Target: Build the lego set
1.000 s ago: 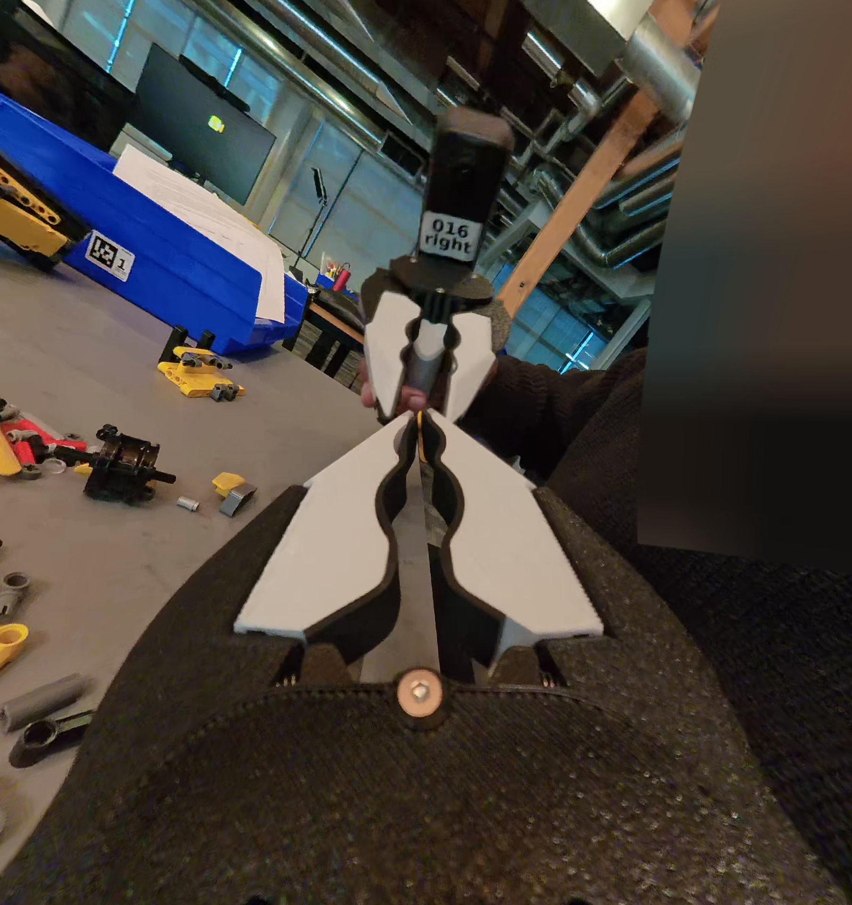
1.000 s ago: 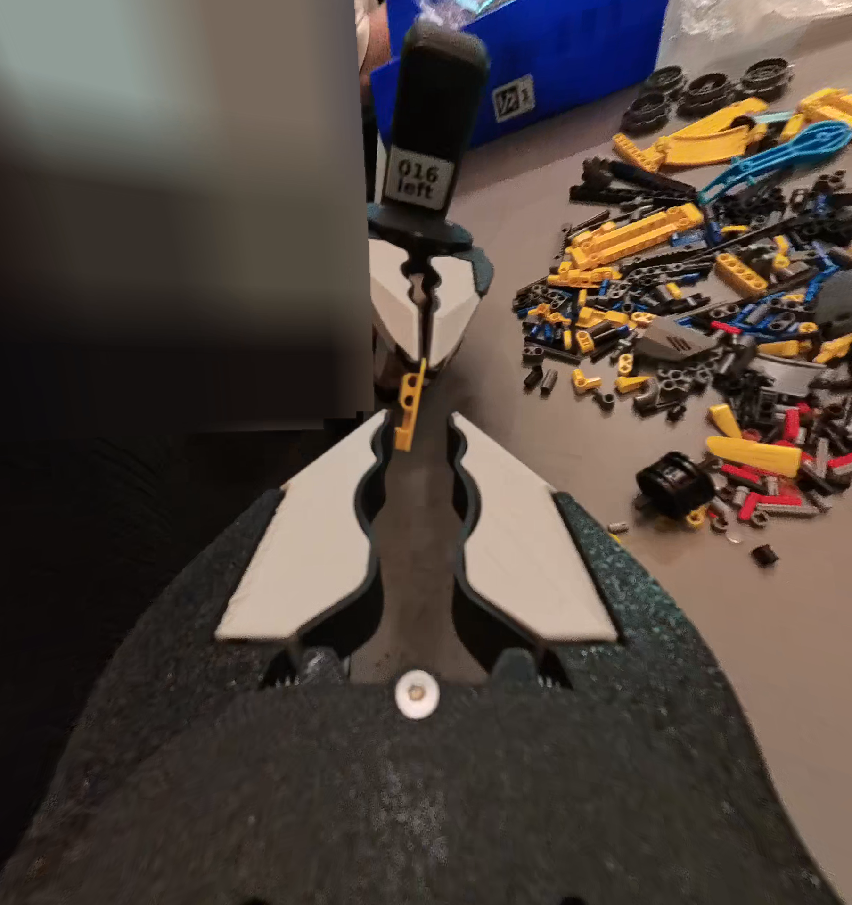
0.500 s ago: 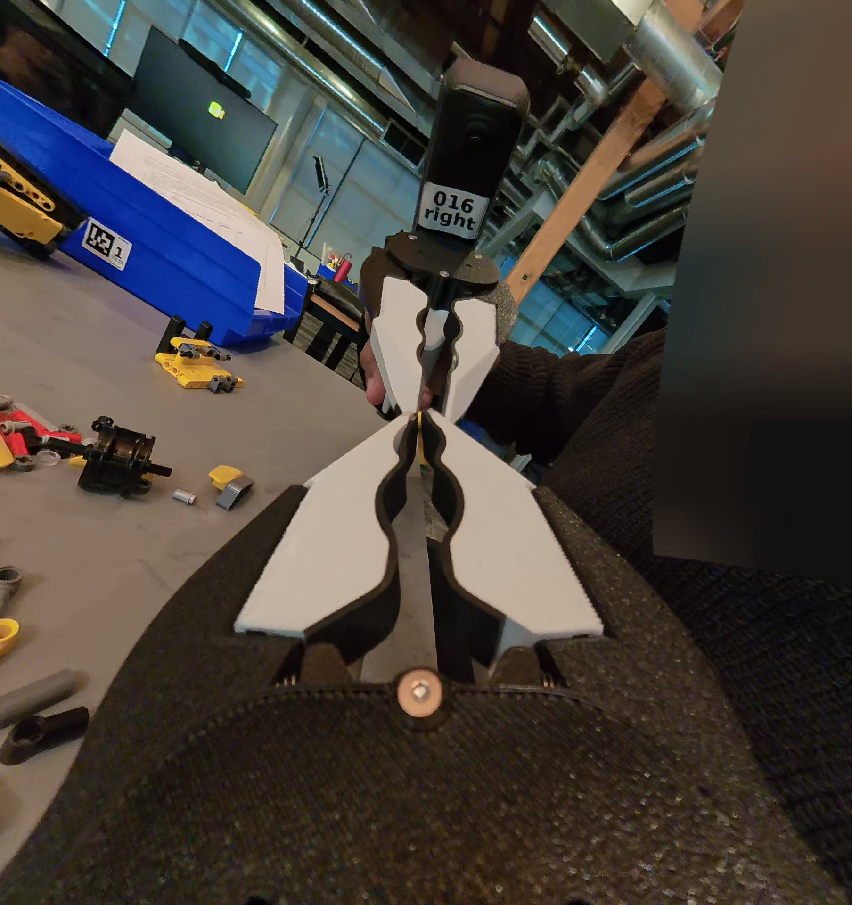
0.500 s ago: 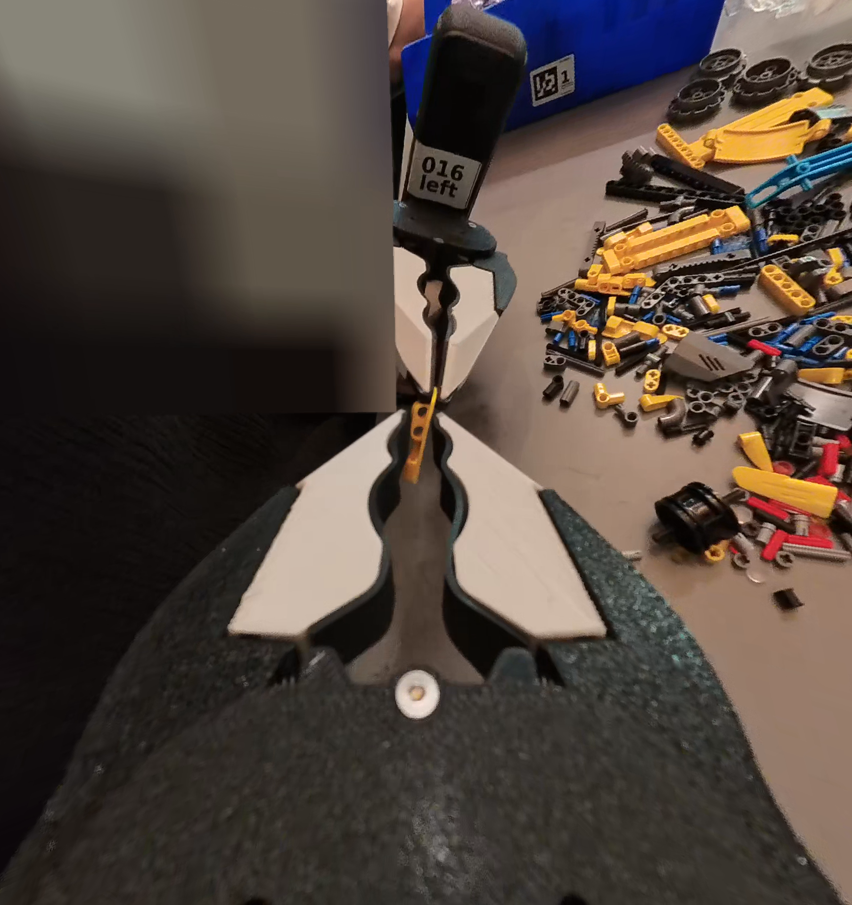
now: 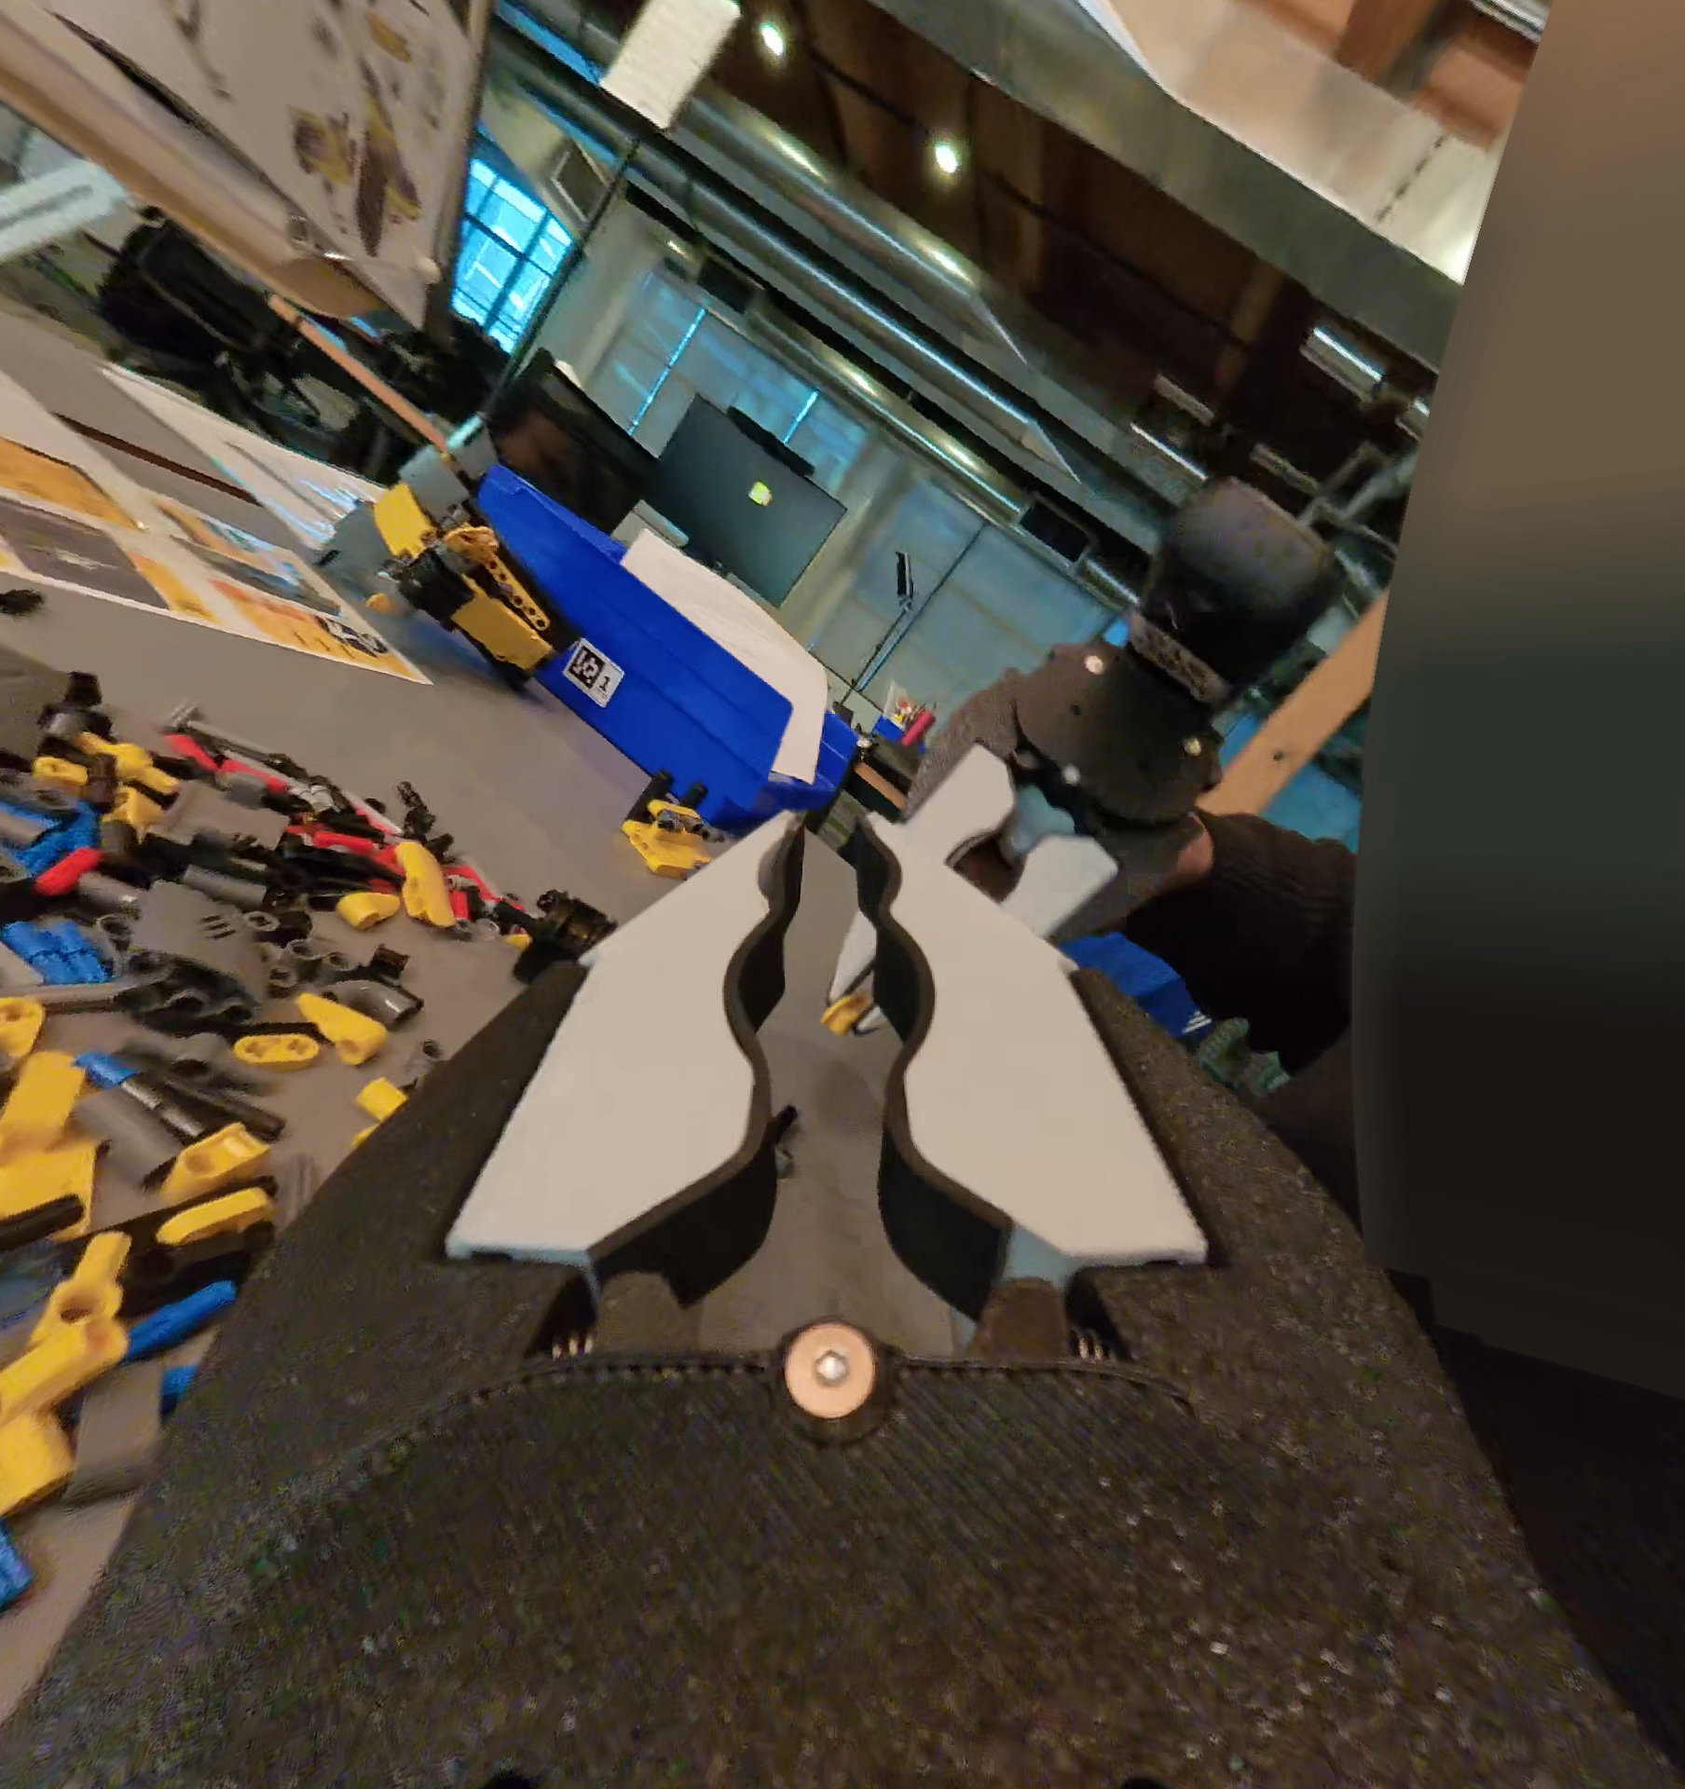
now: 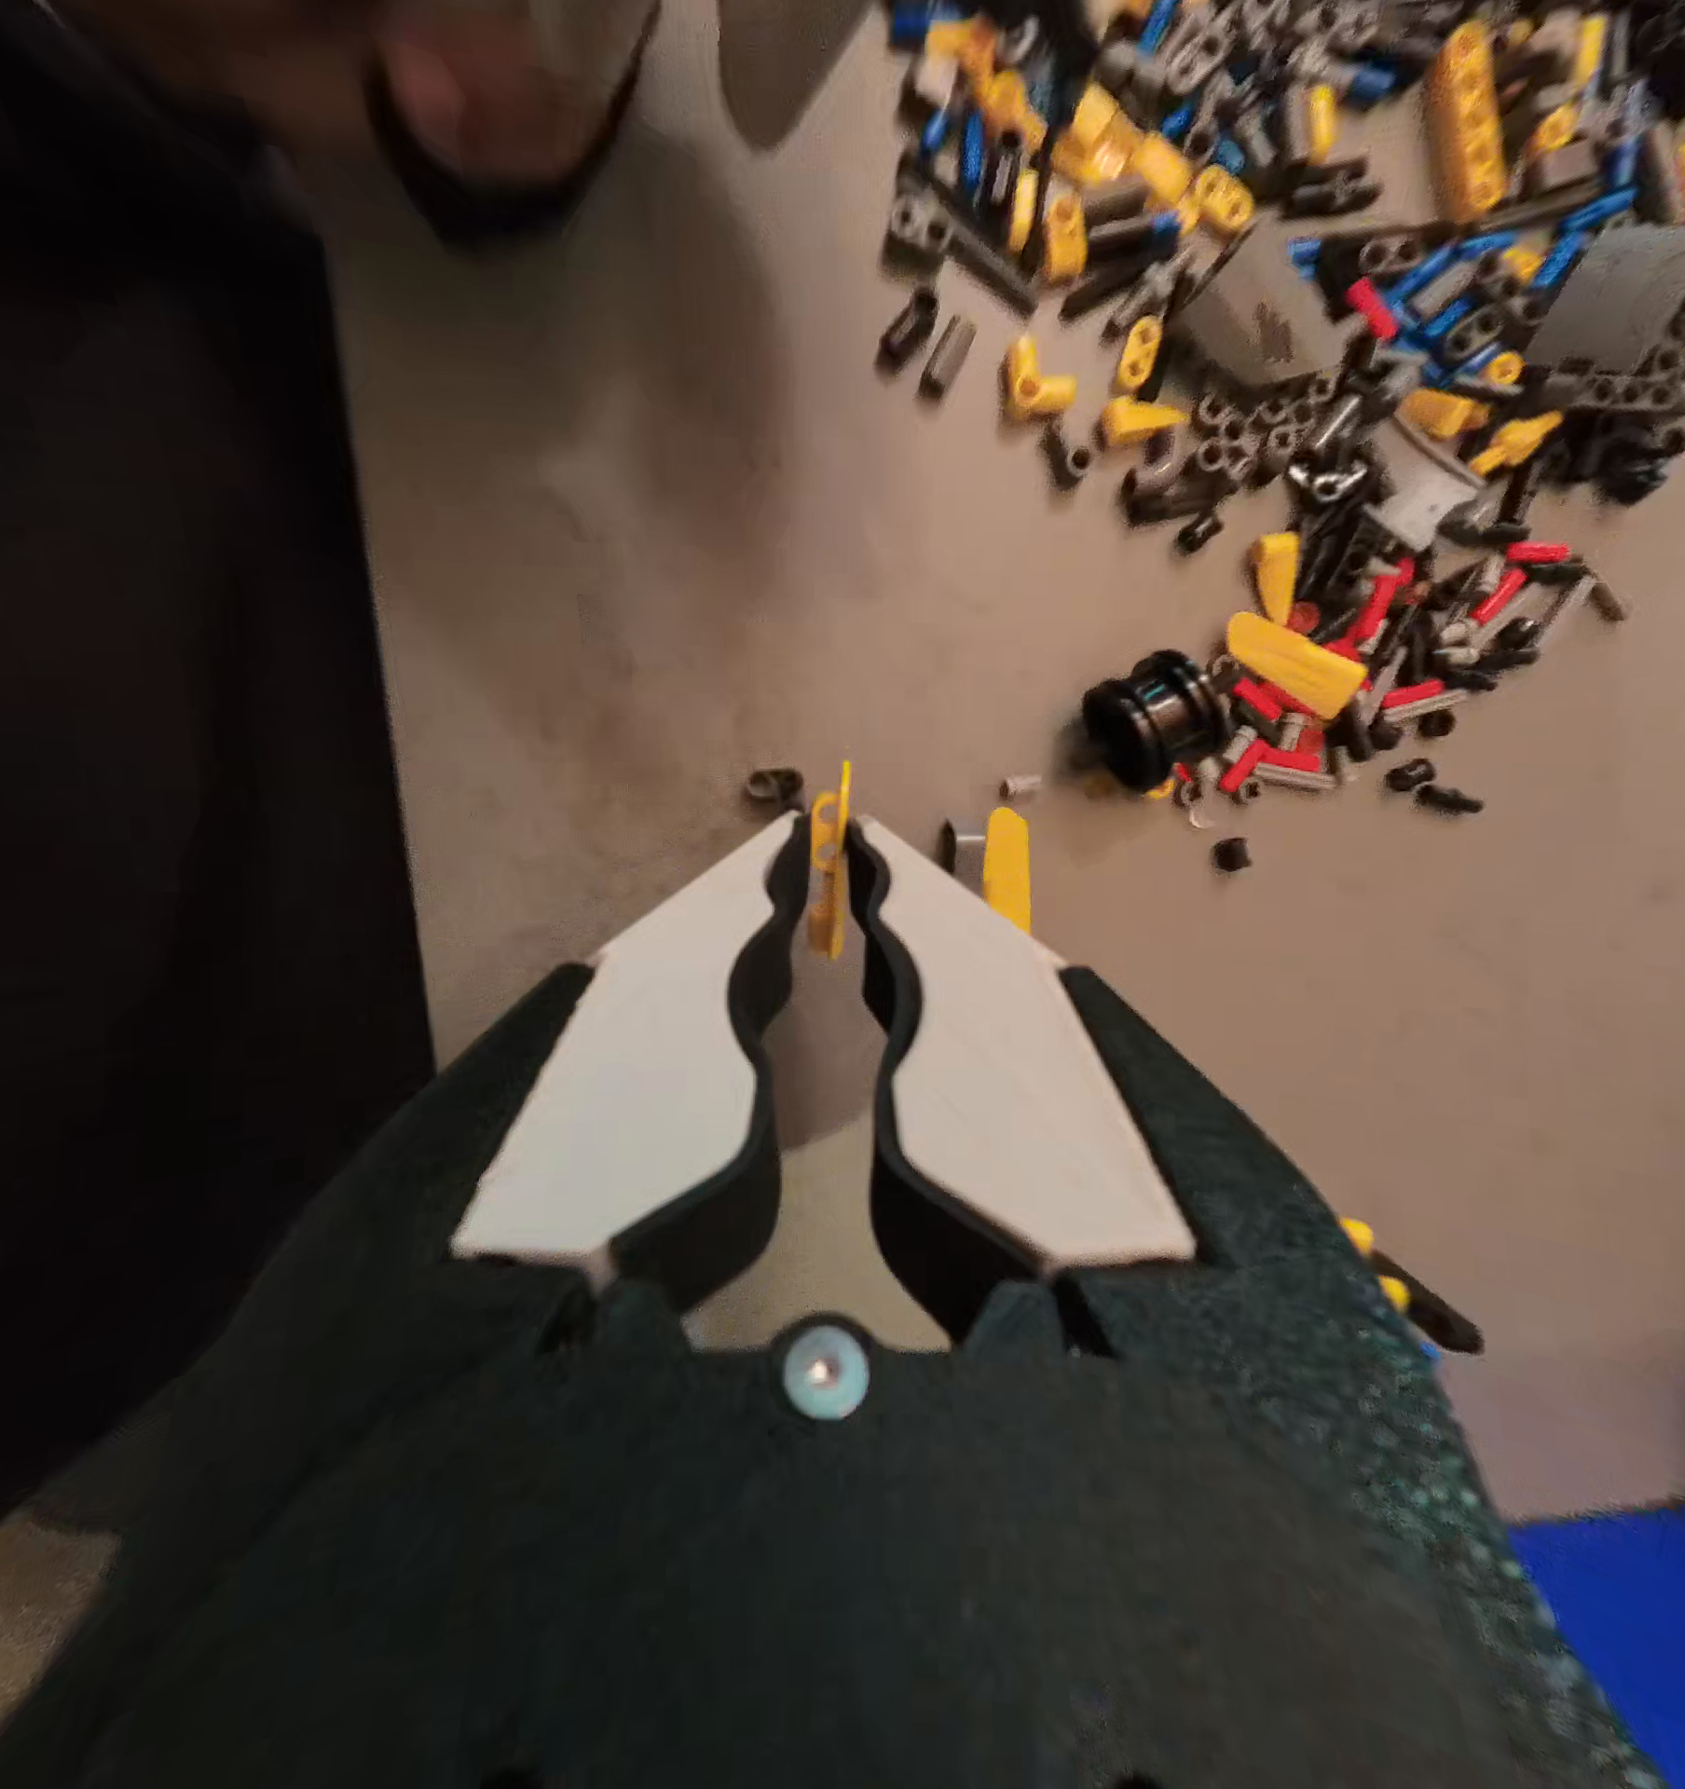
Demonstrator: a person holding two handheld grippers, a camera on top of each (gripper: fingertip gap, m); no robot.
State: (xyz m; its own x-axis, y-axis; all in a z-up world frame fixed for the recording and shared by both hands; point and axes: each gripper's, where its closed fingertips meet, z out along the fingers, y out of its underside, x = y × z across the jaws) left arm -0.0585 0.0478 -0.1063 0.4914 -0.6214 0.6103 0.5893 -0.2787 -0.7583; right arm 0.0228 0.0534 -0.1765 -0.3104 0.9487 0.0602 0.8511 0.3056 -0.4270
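My right gripper (image 6: pixel 829 821) is shut on a thin yellow beam with holes (image 6: pixel 827 886), held edge-on above the grey table (image 6: pixel 626 542). My left gripper (image 5: pixel 829 831) is slightly open and empty, low over the table. In the left wrist view the right gripper (image 5: pixel 856 983) shows just beyond my left fingertips, angled down, with the yellow beam (image 5: pixel 843 1014) at its tip. A pile of yellow, black, blue and red building-toy parts (image 6: pixel 1352 319) lies to the right of the right gripper and to the left of the left gripper (image 5: pixel 141 968).
A black wheel hub (image 6: pixel 1153 716) and a yellow panel piece (image 6: pixel 1008 866) lie near the right gripper. A blue bin (image 5: pixel 684 678), a partly built yellow and black model (image 5: pixel 471 591), a small yellow subassembly (image 5: pixel 669 842) and printed sheets (image 5: pixel 141 561) stand farther off. A dark sleeve (image 6: pixel 141 678) fills the left. From the right gripper's tips to the black wheel hub (image 6: pixel 1153 716) is close to 8 cm. Look for it in the left wrist view (image 5: pixel 596 926) too.
The right gripper shut on the yellow beam that the left gripper held. The left gripper has let go, opened and swung away; the right gripper now points down at the table with the beam.
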